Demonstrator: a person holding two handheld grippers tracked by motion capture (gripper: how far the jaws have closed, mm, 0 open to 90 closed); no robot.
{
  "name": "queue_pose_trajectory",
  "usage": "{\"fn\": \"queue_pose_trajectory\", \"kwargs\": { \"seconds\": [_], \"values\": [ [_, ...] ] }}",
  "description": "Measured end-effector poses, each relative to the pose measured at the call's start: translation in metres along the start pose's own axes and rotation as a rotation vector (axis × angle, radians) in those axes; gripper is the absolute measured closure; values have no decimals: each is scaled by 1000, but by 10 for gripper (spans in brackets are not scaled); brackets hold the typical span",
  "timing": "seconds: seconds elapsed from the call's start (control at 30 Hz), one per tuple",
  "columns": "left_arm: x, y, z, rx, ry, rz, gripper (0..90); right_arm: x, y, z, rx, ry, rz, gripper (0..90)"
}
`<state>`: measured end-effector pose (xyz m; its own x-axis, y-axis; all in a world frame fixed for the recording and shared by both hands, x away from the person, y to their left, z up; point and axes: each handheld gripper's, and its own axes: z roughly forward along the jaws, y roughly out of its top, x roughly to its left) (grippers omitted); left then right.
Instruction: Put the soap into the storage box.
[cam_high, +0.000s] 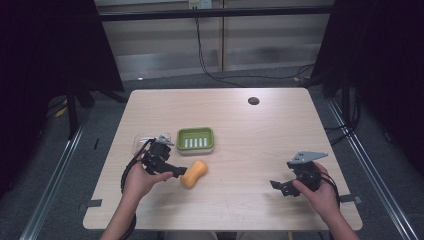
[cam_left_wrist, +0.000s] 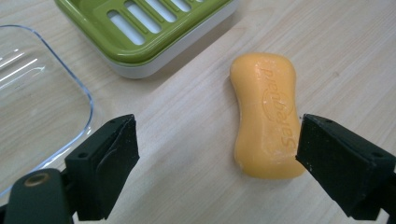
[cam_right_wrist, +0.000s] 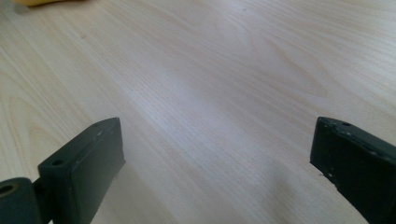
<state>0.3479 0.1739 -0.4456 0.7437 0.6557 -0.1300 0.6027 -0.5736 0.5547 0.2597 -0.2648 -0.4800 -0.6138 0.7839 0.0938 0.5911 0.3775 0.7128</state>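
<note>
Wood-grain table (cam_high: 240, 125); left gripper view reveals embossed lettering on the soap (cam_left_wrist: 267, 115), lying just inside one jaw. Left gripper (cam_high: 176, 170) held low, jaws spread, nothing pinched; right gripper (cam_high: 280, 186) likewise spread over bare wood.

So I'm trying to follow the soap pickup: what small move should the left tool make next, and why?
Probably shift the left tool sideways to centre it over the soap, then lower it. The jaws stand open, but the soap lies off to one side, close to one jaw rather than midway between them, flat on the table beside the green dish.
</note>
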Motion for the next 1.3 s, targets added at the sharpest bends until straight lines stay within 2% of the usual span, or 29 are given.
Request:
{"fn": "queue_pose_trajectory", "kwargs": {
  "seconds": [0.07,0.1,0.17,0.2,0.3,0.37,0.4,0.43,0.47,0.57,0.63,0.7,0.83,0.93,0.97,1.03,1.07,1.17,1.2,1.3],
  "values": [
    [-1,0,1,-1,15,-12,115,0,0,0,5,15,1,24],
    [-1,-1,2,6,-2,-22,116,0,0,0,16,14,-3,24],
    [-1,0,2,15,-3,-18,115,0,-1,1,17,17,-4,24],
    [-2,0,3,20,-6,-11,115,0,-1,1,20,20,12,24],
    [-5,2,6,34,-7,-3,105,-2,-2,1,16,29,7,24],
    [-8,4,9,51,-2,-26,91,-2,-2,0,12,25,12,24],
    [-9,6,11,71,-6,-5,95,-3,-1,-1,2,32,21,24],
    [-9,6,11,71,-6,-5,97,-3,-1,-1,2,32,21,24],
    [-12,8,14,80,-23,-10,102,-3,-2,-1,3,35,22,24],
    [-15,11,15,91,-18,-6,107,-2,-1,-2,4,34,16,24],
    [-17,15,17,106,-16,16,107,-1,0,-3,1,31,10,24],
    [-19,16,19,112,-13,13,107,-1,0,-4,-3,33,9,24],
    [-20,24,22,147,-20,31,114,0,0,-4,0,36,2,25],
    [-21,26,25,149,-27,33,134,0,0,-4,4,34,3,25],
    [-22,29,27,168,-30,47,139,1,-1,-4,2,29,7,25],
    [-24,32,28,178,-23,41,141,0,0,-5,0,35,5,26],
    [-25,33,28,186,-16,55,145,1,0,-5,-6,33,4,28],
    [-26,35,30,199,-22,44,153,0,0,-5,-8,36,-1,28],
    [-26,38,31,214,-22,64,161,0,0,-5,-8,36,-3,28],
    [-26,41,33,230,-19,67,170,0,0,-5,-6,36,-1,28]
  ]
}}
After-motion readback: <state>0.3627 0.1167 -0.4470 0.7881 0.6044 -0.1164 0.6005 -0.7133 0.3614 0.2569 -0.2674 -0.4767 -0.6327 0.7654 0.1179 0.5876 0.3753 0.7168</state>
